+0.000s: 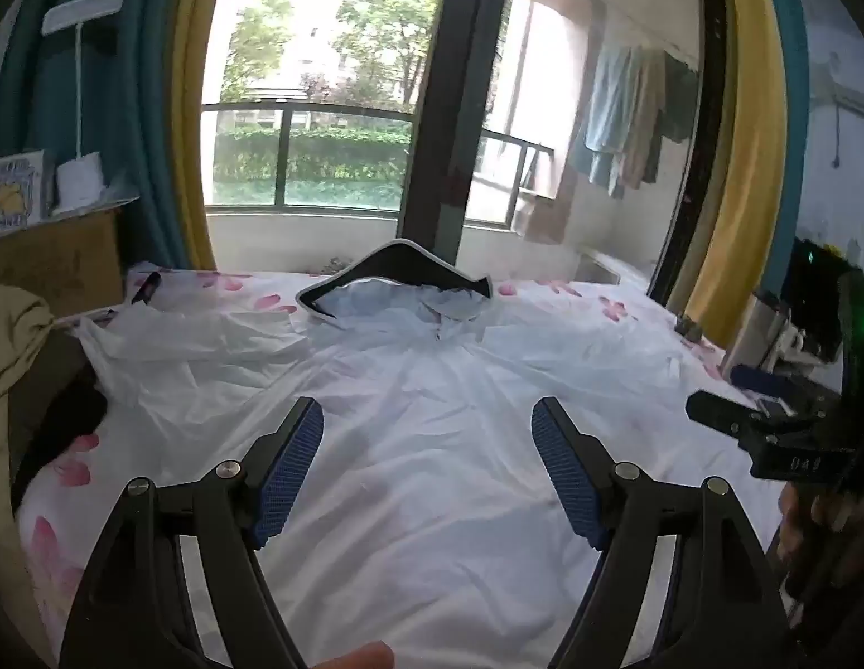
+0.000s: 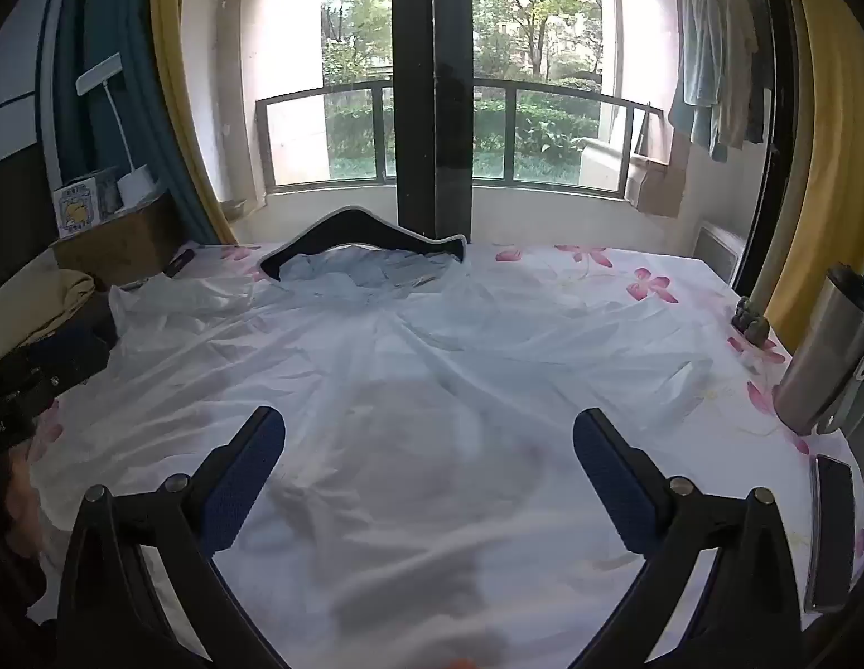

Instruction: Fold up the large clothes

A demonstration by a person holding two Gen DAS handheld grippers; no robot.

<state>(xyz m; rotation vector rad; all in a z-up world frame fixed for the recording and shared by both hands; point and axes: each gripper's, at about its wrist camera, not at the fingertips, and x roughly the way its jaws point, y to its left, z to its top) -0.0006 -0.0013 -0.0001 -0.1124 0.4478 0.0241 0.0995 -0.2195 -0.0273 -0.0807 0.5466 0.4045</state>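
Left wrist view: white jacket (image 1: 420,390) lies spread flat on the bed (image 1: 627,306), hood toward the window, probably laid out ready for folding. Left tool (image 1: 426,418) and right tool (image 2: 429,429) both hover over it, gaping wide, holding nothing.

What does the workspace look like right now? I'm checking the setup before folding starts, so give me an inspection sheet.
Surface: bed with floral sheet.
Job's things: white garment spread flat, dark-lined hood toward the window.
Clutter: steel flask and phone at the right edge; folded beige cloth on the left.
Grippers: left hand-held gripper and right hand-held gripper open, empty, above the garment.
Cables: nothing seen.
Surroundings: window, balcony railing, hanging laundry.
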